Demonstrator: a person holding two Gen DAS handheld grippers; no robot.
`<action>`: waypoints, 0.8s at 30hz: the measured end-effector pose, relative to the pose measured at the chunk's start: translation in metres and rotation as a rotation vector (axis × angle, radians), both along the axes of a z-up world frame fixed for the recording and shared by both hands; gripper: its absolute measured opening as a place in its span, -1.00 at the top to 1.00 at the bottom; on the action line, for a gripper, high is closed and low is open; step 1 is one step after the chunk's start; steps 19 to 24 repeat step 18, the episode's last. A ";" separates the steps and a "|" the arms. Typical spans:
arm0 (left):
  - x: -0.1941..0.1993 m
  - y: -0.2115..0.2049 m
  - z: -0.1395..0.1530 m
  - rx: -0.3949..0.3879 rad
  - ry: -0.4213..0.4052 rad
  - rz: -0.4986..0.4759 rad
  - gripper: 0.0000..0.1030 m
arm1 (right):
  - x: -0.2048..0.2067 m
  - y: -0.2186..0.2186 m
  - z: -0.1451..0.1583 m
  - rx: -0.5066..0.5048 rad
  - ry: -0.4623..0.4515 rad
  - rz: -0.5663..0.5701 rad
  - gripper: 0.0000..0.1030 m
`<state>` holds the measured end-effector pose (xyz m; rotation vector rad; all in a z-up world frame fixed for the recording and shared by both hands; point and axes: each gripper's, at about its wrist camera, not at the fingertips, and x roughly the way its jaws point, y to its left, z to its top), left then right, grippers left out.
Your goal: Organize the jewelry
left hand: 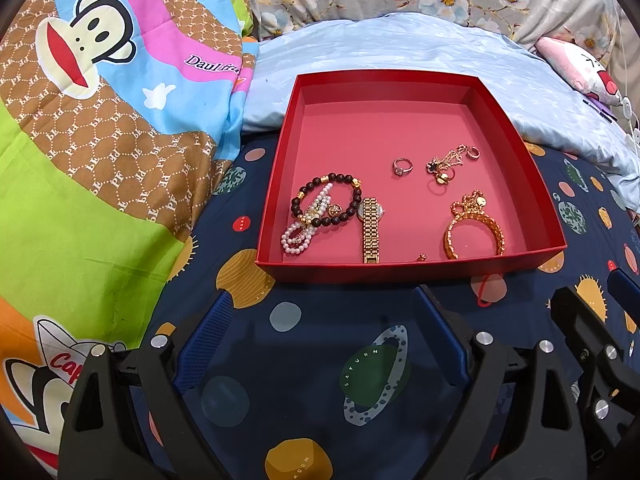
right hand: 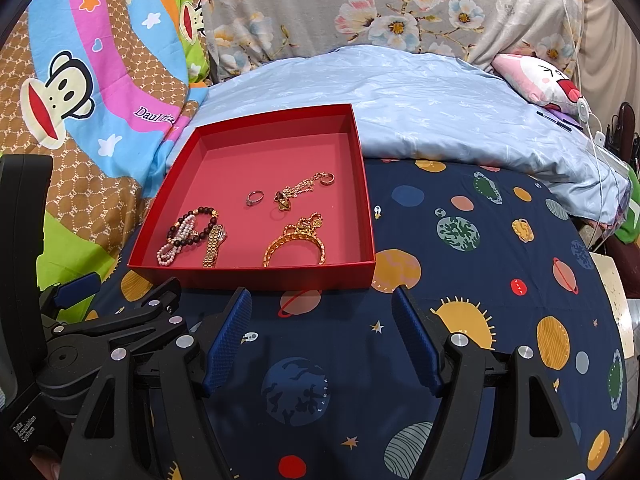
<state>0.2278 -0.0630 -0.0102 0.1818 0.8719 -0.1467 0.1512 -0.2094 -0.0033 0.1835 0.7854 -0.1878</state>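
Observation:
A shallow red box (left hand: 404, 272) (right hand: 256, 278) lies on a dark blue planet-print sheet. Inside it are a dark bead bracelet (left hand: 316, 194) (right hand: 192, 236), a pearl bracelet (left hand: 298, 236) (right hand: 170, 250), a gold watch (left hand: 370, 228) (right hand: 214, 246), a small ring (left hand: 401, 167) (right hand: 254, 197), a tangle of gold chain and rings (left hand: 450, 162) (right hand: 304, 188), and a gold bangle with a chain on it (left hand: 474, 226) (right hand: 298, 240). My left gripper (left hand: 320, 320) and right gripper (right hand: 322, 320) both hover open just in front of the box, holding nothing.
A cartoon-monkey quilt (left hand: 100, 140) (right hand: 80, 80) is bunched at the left. A pale blue pillow (left hand: 400, 48) (right hand: 440, 108) lies behind the box, with floral fabric (right hand: 360, 8) beyond and a pink plush (right hand: 536, 80) at the right. A red loop (left hand: 486, 288) lies on the sheet near the box front.

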 end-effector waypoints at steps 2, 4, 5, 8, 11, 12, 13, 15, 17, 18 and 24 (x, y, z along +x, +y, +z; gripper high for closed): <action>0.000 0.000 0.000 0.001 -0.001 0.000 -0.71 | 0.000 0.000 0.000 -0.001 0.000 -0.001 -0.38; 0.000 0.000 0.000 0.001 -0.002 0.000 -0.71 | 0.000 -0.001 0.000 0.001 0.001 0.000 -0.38; 0.001 0.000 0.000 0.001 -0.001 0.000 -0.71 | 0.000 0.000 0.000 0.001 0.000 -0.001 -0.38; 0.000 0.000 0.000 0.000 0.000 -0.001 -0.71 | 0.000 0.000 0.000 0.000 0.001 -0.001 -0.38; 0.002 0.001 -0.001 -0.010 0.009 -0.009 -0.71 | 0.000 0.000 0.000 0.001 -0.001 0.001 -0.39; 0.002 0.002 -0.002 -0.014 0.014 -0.009 -0.71 | 0.000 0.000 0.000 -0.002 0.001 -0.001 -0.39; 0.002 0.002 -0.002 -0.015 0.016 -0.004 -0.71 | 0.000 -0.001 -0.001 -0.005 0.001 -0.004 -0.41; 0.002 0.003 -0.002 -0.029 0.019 0.009 -0.71 | -0.001 -0.003 -0.001 -0.003 0.000 -0.006 -0.42; 0.003 0.003 -0.003 -0.041 0.030 0.004 -0.71 | -0.001 -0.003 -0.002 -0.011 0.003 -0.008 -0.45; 0.003 0.003 -0.004 -0.039 0.032 0.002 -0.71 | -0.001 -0.003 -0.002 -0.011 0.003 -0.008 -0.45; 0.003 0.003 -0.004 -0.039 0.032 0.002 -0.71 | -0.001 -0.003 -0.002 -0.011 0.003 -0.008 -0.45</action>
